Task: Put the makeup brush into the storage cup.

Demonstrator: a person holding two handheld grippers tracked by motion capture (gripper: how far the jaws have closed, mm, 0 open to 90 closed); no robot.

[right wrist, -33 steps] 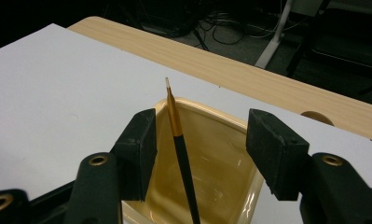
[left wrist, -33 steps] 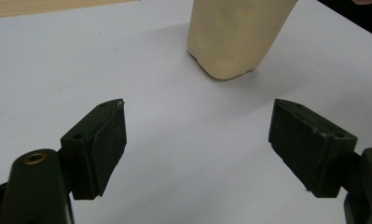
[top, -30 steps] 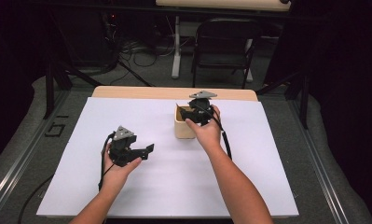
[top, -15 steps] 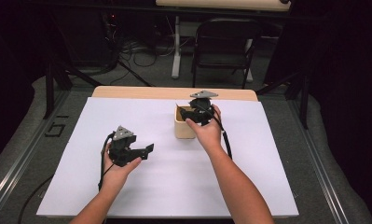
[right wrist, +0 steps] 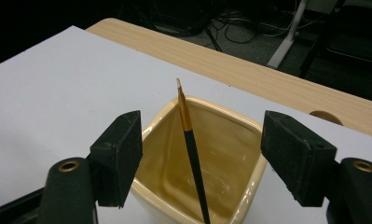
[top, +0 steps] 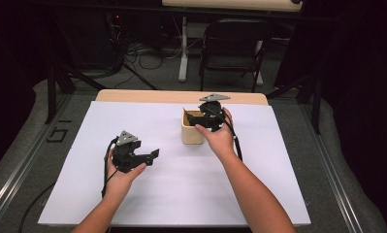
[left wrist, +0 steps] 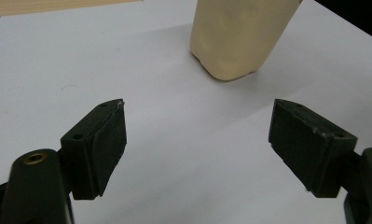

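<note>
A cream square cup (top: 191,132) stands on the white sheet near the table's far side. A thin brush (right wrist: 191,144) with a black handle and gold ferrule leans inside the cup (right wrist: 230,154), tip up. My right gripper (top: 206,118) hovers over the cup's rim. In the right gripper view, my right gripper (right wrist: 201,127) is open. Its jaws have just been opening. The brush stands between them, untouched by either pad. My left gripper (top: 153,155) rests low over the sheet to the left, pointing at the cup (left wrist: 239,37). My left gripper (left wrist: 197,119) stands open with nothing between its fingers.
The white sheet (top: 181,189) covers most of the wooden table (top: 147,95). Beyond the far edge stand a dark folding chair (top: 232,46) and floor cables (top: 147,58). Metal rails (top: 21,170) run along both sides.
</note>
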